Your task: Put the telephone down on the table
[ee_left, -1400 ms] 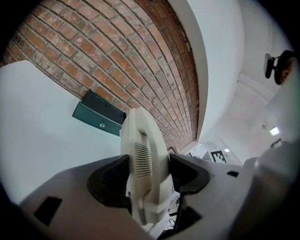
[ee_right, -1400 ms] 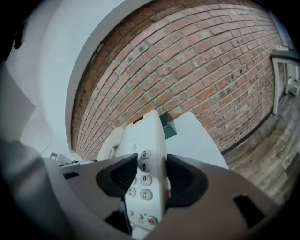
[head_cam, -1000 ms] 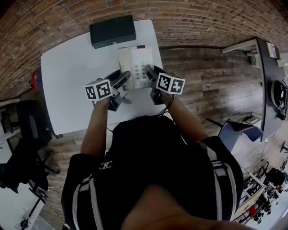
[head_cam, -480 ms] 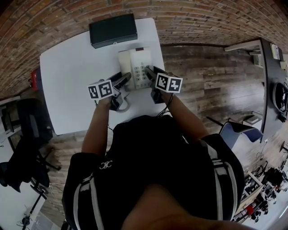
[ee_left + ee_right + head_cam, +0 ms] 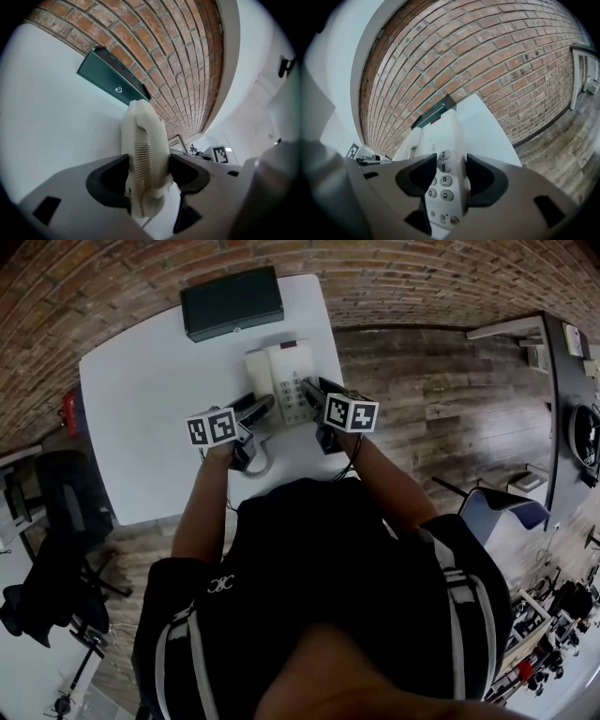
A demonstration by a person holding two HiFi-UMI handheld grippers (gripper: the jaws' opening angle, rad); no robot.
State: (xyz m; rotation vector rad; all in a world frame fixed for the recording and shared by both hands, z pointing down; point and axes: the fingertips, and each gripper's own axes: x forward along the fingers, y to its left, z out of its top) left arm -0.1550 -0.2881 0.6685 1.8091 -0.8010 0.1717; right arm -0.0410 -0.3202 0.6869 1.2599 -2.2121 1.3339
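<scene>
A cream telephone [image 5: 281, 379] with a keypad sits over the back right part of the white table [image 5: 141, 427]. My left gripper [image 5: 258, 409] is shut on its handset [image 5: 145, 150], which stands on edge between the dark jaws of that gripper [image 5: 150, 176]. My right gripper [image 5: 314, 395] is shut on the right side of the telephone's base [image 5: 443, 164], with the keypad buttons showing between the jaws of this gripper [image 5: 450, 178]. The cord [image 5: 258, 460] curls beneath my left gripper. Whether the telephone rests on the table or hangs just above it, I cannot tell.
A flat black box [image 5: 232, 301] lies at the table's back edge against the brick wall [image 5: 422, 277]; it also shows as a dark box [image 5: 110, 77] in the left gripper view. The table's right edge [image 5: 333, 381] drops to a wooden floor. A dark chair [image 5: 56, 502] stands left.
Both grippers keep the same hold on the telephone. The telephone and the grippers have barely shifted; the head view has drifted a little.
</scene>
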